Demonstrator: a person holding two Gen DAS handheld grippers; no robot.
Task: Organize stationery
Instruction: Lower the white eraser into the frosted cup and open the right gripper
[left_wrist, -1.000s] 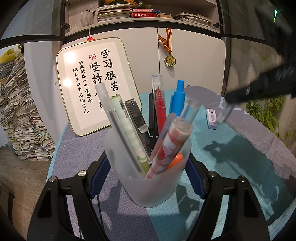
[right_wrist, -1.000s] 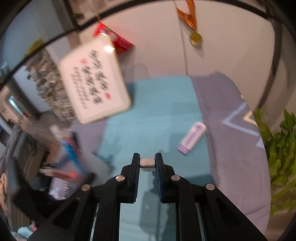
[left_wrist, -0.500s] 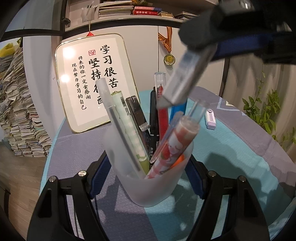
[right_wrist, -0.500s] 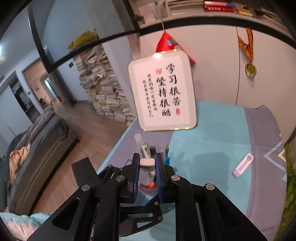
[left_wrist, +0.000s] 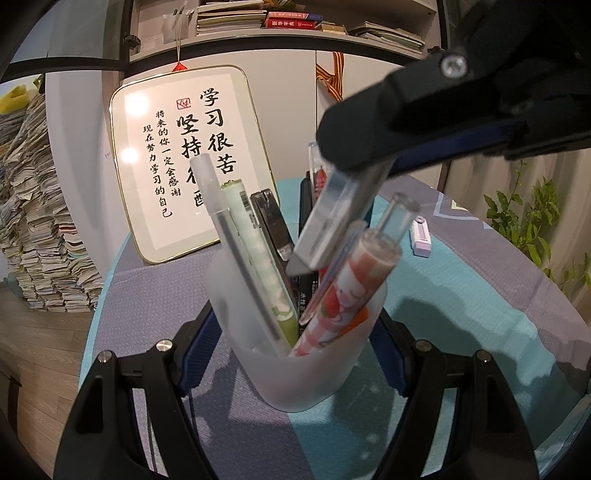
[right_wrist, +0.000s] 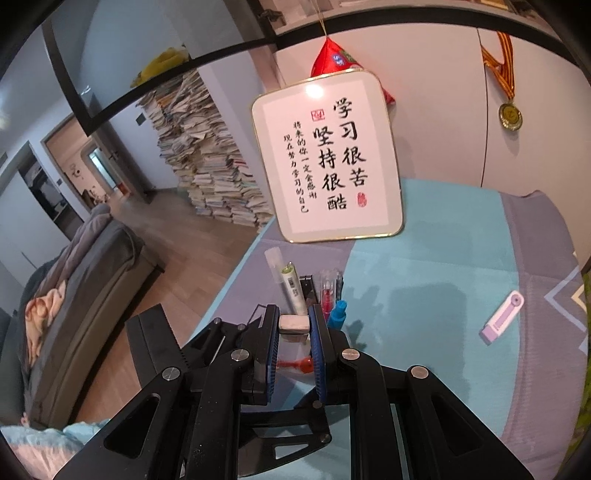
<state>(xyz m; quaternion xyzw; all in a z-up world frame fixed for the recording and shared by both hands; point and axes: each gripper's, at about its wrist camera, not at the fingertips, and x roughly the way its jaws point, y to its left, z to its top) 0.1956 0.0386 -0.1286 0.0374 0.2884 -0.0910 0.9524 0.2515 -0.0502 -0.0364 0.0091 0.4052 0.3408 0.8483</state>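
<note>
My left gripper (left_wrist: 295, 354) is shut on a frosted pen cup (left_wrist: 314, 369) that stands on the cloth-covered table. Several pens (left_wrist: 258, 258) and a black clip stick out of the cup. From the upper right of the left wrist view, my right gripper (left_wrist: 373, 155) comes in, shut on a clear plastic utility knife (left_wrist: 332, 221). The knife slants down, its pointed tip among the pen tops just above the cup mouth. In the right wrist view the knife's white end (right_wrist: 293, 322) sits pinched between the blue pads of my right gripper (right_wrist: 294, 317), with the pens (right_wrist: 291, 288) right below.
A small purple correction tape (right_wrist: 502, 322) lies on the teal cloth (right_wrist: 424, 266) to the right. A framed calligraphy sign (right_wrist: 328, 155) leans at the table's back. The table edge drops off to the left towards a wooden floor and stacked books (left_wrist: 37, 221). A plant (left_wrist: 524, 221) stands right.
My right gripper has swung left with the clear knife, from over the cloth near the correction tape to above the cup, and come closer to the pens. The left gripper and cup stayed put.
</note>
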